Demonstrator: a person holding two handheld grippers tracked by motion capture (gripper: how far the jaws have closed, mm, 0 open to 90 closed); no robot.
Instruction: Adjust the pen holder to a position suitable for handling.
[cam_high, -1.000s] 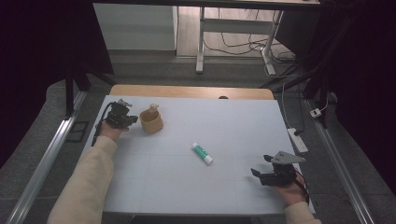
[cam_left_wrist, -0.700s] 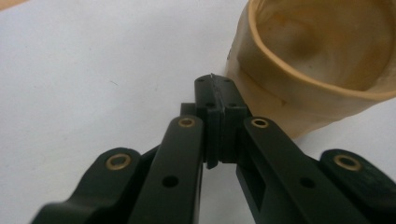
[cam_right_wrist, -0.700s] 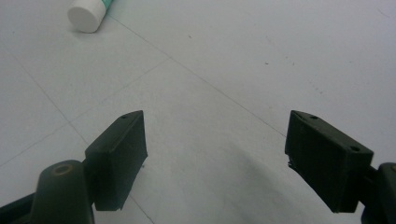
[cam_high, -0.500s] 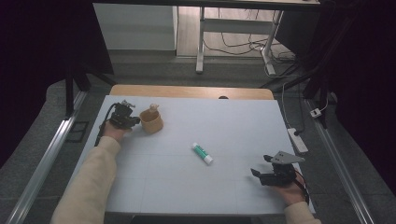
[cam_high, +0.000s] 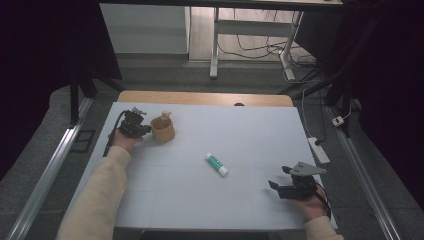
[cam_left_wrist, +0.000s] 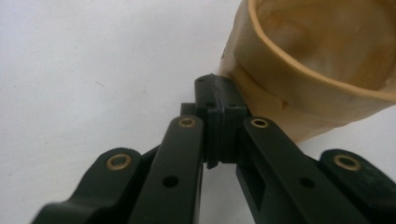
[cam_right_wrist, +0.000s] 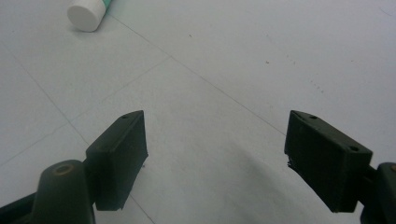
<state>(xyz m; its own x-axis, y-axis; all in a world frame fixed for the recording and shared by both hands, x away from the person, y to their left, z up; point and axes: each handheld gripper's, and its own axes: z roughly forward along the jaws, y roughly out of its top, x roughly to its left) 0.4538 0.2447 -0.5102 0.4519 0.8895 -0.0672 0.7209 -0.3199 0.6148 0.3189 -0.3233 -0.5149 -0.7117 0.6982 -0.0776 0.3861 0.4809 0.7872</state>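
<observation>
A person sits at a white table, a gripper in each hand. Nearest, at the front right, the right gripper rests low over bare tabletop with its jaws spread wide and nothing between them. Beyond it, near the middle of the table, a glue stick lies on its side (green body, white cap), well apart from both grippers; the right gripper view shows its cap ahead and to the left of the jaws. Farthest, at the back left, the left gripper sits just beside a small tan cup. In the left gripper view its jaws are pressed together, tips at the cup's outer wall; whether they pinch the wall I cannot tell. The work looks early: the glue stick lies untouched, not yet picked up.
</observation>
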